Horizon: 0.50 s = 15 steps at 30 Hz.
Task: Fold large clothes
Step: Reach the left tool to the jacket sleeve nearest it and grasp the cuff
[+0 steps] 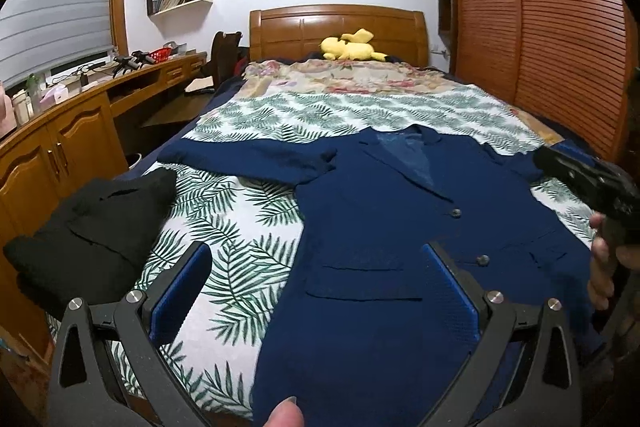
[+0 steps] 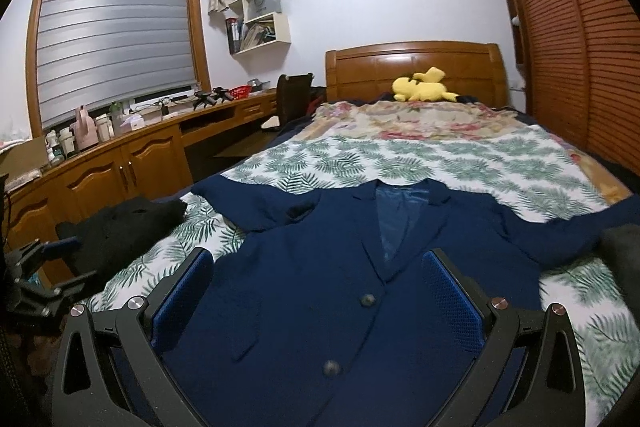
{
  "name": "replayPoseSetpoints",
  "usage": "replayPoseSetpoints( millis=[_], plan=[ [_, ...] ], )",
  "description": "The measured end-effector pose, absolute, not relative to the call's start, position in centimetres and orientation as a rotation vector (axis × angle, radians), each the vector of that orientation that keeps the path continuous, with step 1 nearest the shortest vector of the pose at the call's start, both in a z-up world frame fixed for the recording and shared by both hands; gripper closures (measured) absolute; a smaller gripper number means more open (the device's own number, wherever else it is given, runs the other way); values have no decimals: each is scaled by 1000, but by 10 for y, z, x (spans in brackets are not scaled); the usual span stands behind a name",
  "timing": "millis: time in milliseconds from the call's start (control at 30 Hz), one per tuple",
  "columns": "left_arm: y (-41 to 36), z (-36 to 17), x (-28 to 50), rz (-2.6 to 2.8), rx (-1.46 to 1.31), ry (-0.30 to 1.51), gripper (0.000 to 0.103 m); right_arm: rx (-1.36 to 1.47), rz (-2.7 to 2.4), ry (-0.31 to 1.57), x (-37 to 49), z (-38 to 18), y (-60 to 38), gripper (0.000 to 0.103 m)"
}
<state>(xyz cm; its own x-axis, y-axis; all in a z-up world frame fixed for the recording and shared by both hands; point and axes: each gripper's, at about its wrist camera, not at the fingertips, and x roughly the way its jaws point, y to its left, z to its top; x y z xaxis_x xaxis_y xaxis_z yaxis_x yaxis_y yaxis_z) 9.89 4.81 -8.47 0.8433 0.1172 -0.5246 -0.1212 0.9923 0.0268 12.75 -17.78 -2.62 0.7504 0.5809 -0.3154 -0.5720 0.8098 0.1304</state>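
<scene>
While both claws gape, left claw (image 1: 316, 291), right claw (image 2: 320, 291), above blazer (image 2: 320, 287)

We see a navy jacket (image 2: 304, 291) of matt, coarse-woven cloth with a shinier blue lining (image 2: 394, 215). The leaf-print bedspread (image 1: 240, 259) is smooth cloth. The headboard (image 1: 336, 31) is glossy varnished wood; the black garment (image 1: 92, 227) looks matt.

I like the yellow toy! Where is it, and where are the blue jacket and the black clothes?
yellow toy (image 2: 422, 89), right wrist view, on its body.
blue jacket (image 2: 304, 291), right wrist view, on its front panel.
black clothes (image 1: 100, 227), left wrist view, on the folded middle.
</scene>
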Motion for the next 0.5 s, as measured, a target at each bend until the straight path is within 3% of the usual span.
replayPoseSetpoints(
  millis=[500],
  plan=[
    [111,-114,201,216,-81,653,0,-53,700,555,245,-88,-142,0]
  ],
)
